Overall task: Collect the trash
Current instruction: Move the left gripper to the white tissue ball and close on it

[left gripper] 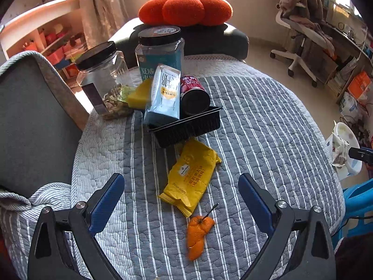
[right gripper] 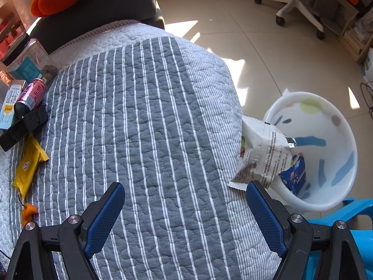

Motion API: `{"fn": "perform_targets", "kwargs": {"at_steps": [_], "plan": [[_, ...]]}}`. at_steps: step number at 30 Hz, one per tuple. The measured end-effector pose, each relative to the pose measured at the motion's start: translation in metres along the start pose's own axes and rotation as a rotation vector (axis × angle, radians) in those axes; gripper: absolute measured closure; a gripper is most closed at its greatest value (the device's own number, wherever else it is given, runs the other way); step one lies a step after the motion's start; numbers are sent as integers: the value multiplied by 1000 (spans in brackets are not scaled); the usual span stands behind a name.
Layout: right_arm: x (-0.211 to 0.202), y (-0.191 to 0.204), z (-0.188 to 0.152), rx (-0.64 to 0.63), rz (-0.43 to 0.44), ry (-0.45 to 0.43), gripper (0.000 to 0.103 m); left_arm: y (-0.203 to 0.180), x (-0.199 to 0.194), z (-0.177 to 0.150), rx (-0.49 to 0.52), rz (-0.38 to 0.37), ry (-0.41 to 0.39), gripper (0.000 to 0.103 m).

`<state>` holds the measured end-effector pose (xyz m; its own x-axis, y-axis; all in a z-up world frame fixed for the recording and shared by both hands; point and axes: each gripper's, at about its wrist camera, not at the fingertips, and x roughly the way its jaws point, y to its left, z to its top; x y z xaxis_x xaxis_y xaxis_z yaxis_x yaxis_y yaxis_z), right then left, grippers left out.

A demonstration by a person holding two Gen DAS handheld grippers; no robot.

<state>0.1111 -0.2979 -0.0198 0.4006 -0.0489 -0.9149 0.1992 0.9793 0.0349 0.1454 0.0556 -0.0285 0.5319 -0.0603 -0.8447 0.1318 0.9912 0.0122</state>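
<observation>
A yellow wrapper (left gripper: 191, 176) lies flat on the striped quilt (left gripper: 256, 121), just near of a black tray (left gripper: 186, 128). An orange peel (left gripper: 198, 235) lies on the quilt just near of the wrapper, its dark stem pointing toward it. The left gripper (left gripper: 181, 186) hangs above both with its jaws spread wide and nothing between them; wrapper and peel show in the gap, untouched.

In the tray stand a blue carton (left gripper: 163, 98) and a red can (left gripper: 193, 94) tipped on its side. Behind and to the left of the tray are two clear jars with black lids (left gripper: 102, 79) (left gripper: 159, 51), and farther back a red cushion (left gripper: 185, 8) on a dark seat.

Off the quilt's right edge a white bin (right gripper: 326, 144) sits on the floor. A white bag (right gripper: 263, 154) leans over its near rim against the quilt's edge, and a blue packet (right gripper: 295, 173) lies inside. The right gripper (right gripper: 185, 194) is over the quilt's right part, jaws also spread and empty, its right finger (right gripper: 263, 207) close to the bag's lower corner.
</observation>
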Motion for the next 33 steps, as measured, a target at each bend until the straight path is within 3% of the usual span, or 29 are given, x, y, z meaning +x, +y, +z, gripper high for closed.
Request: {"fn": "perform_targets", "kwargs": {"at_steps": [11,14,19,22,27,33], "plan": [[10,49,6,-53,38,25,15,89,17,-18,-185,37,177,7],[12,66,7,-71,55,30,15,107,25,-22,-208,63,199,18],[17,93,9,-96,82,39,15,131,50,-29,-246,77,262,46],[20,108,9,-110,99,47,15,137,61,-32,-253,88,280,54],[27,129,9,-136,107,62,15,141,74,-33,-243,130,301,63],[40,149,9,-143,115,82,15,135,87,-32,-178,187,326,65]]}}
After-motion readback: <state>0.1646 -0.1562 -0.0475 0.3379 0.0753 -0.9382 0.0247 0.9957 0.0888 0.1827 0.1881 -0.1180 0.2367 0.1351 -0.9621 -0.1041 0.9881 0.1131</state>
